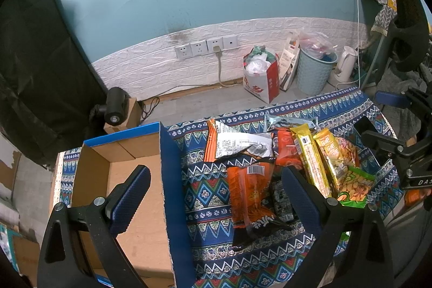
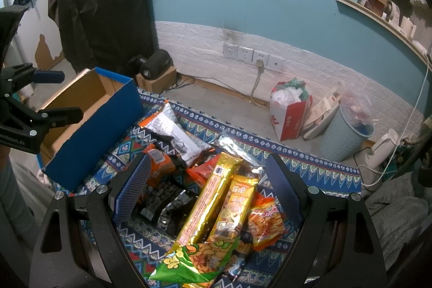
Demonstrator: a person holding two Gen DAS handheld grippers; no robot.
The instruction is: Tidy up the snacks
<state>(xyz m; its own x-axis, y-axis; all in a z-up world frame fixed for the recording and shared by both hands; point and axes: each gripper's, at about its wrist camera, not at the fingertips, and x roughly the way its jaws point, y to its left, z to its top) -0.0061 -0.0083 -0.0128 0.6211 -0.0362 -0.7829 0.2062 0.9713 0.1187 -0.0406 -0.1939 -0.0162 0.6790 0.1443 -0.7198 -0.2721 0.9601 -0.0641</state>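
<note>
Grippers [image 1: 216, 196] [image 2: 208, 188] wide open, empty.

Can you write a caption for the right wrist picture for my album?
Open right gripper hovering over a pile of snacks, nearest a long gold foil packet, beside the blue cardboard box.

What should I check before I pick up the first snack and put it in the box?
1. Left gripper open, holding nothing: ok.
2. Right gripper open, holding nothing: ok.
3. Blue cardboard box open on top, the part in view bare: ok.
4. Orange snack packet between the left fingers, uncovered on top: ok.
5. Long gold packet lies on top of the pile, reachable: ok.
6. Whether the pile shifts once one packet is lifted: cannot tell.
</note>
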